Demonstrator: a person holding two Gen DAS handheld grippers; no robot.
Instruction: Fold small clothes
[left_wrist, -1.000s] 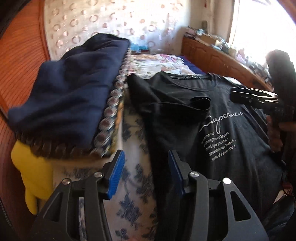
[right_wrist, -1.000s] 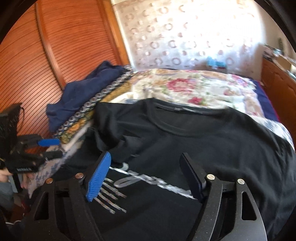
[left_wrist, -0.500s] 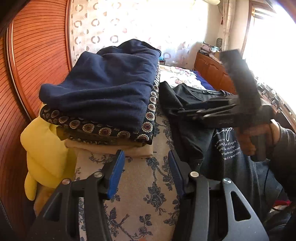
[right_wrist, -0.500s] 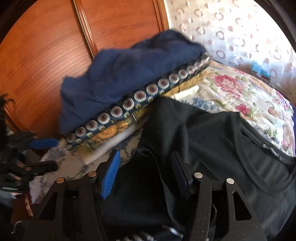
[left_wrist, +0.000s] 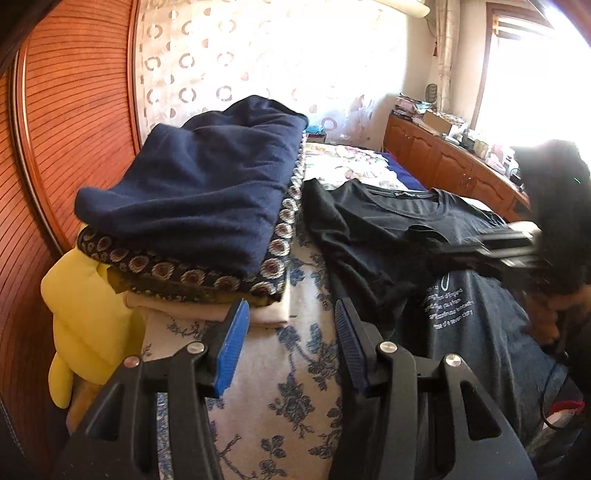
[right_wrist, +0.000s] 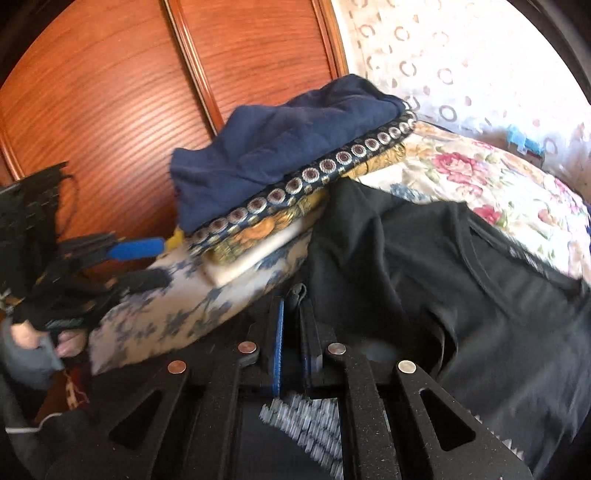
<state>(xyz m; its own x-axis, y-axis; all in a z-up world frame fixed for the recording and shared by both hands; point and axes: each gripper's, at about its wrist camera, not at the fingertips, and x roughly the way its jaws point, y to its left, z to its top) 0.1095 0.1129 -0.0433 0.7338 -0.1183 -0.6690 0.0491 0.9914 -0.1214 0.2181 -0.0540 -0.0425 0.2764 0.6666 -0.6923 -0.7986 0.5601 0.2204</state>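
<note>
From my seat, the nearest obstacle is a stack of folded cloth (left_wrist: 192, 229) on the left side of the bed: a soft navy fleece on top, a dark band of woven circles under it, then mustard and cream layers. It sits right against the left shoulder of the black cotton T-shirt with white lettering (left_wrist: 461, 295), which lies flat and face up across the bed's blue-and-white floral cover (left_wrist: 288, 387). A yellow padded cushion (left_wrist: 85, 314) is wedged between the stack and the ribbed reddish wooden wardrobe doors (right_wrist: 110, 92) on the far left.

My left hand-held gripper (left_wrist: 286, 354) hangs over bare floral cover just left of the shirt's edge, its blue ribbed pads about half apart with nothing between them. My right hand-held gripper (right_wrist: 291, 332) has its pads pinched together on a bunched fold of the shirt's black fabric, near the lettering.

Beyond the shirt a rose-printed quilt (right_wrist: 498, 184) runs to the far end of the bed. A low wooden cabinet (left_wrist: 454, 166) cluttered on top lines the right side under a bright window. Open room lies on the floral cover near me and on the quilt far off.
</note>
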